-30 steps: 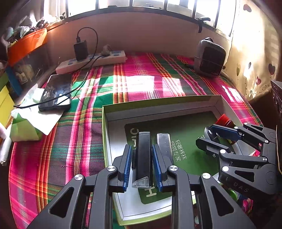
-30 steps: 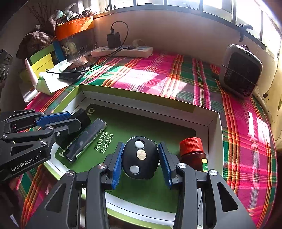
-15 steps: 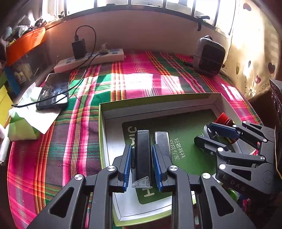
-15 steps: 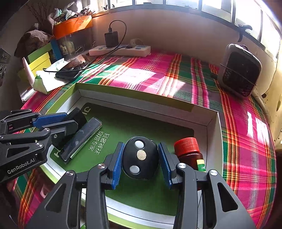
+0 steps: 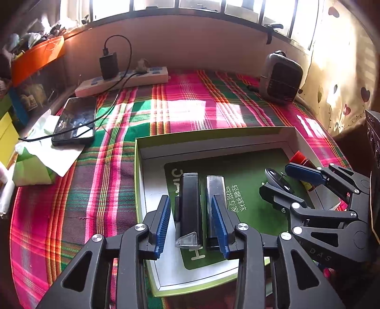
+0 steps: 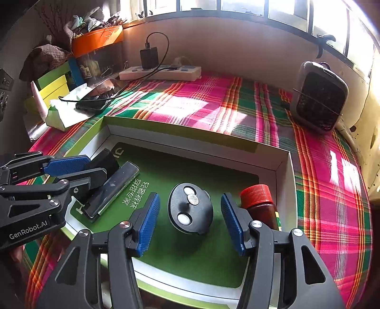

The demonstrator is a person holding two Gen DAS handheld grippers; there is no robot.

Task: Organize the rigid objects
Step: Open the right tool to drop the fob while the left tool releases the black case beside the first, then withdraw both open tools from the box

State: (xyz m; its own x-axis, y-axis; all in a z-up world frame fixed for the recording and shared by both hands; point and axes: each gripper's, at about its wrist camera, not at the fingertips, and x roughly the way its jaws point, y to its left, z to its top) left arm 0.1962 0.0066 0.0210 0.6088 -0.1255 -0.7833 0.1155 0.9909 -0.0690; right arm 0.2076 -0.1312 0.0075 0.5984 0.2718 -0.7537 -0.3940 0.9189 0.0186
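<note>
So the whole thing sits on a bright pink, green and red plaid cloth (image 5: 190, 107) with patches of sun on it, tucked under a curved window sill (image 6: 237, 21) with windows running along the top. At the back by the wall there's a white power strip (image 5: 123, 80) with a black charger (image 5: 108, 64) plugged in, and its cable runs down to a phone (image 5: 74, 121) lying on some white paper at the left. An orange box (image 6: 97, 40) full of clutter sits up in the far left corner, and a small grey heater (image 6: 318, 95) stands on the right.

In the middle is a shallow green-rimmed box (image 5: 213, 132) with a green card inside. The left gripper (image 5: 191, 217) has just let its jaws spread; a black stapler (image 5: 188, 204) lies between them, pads clear of it, with a silver bar (image 5: 213, 190) right beside it. The right gripper (image 6: 190, 218) has also just been opening, and a round black gadget (image 6: 190, 209) rests on the card between its pads, untouched. A brown bottle (image 6: 260, 204) with a red cap stands just beside its right finger, against the box wall.
</note>
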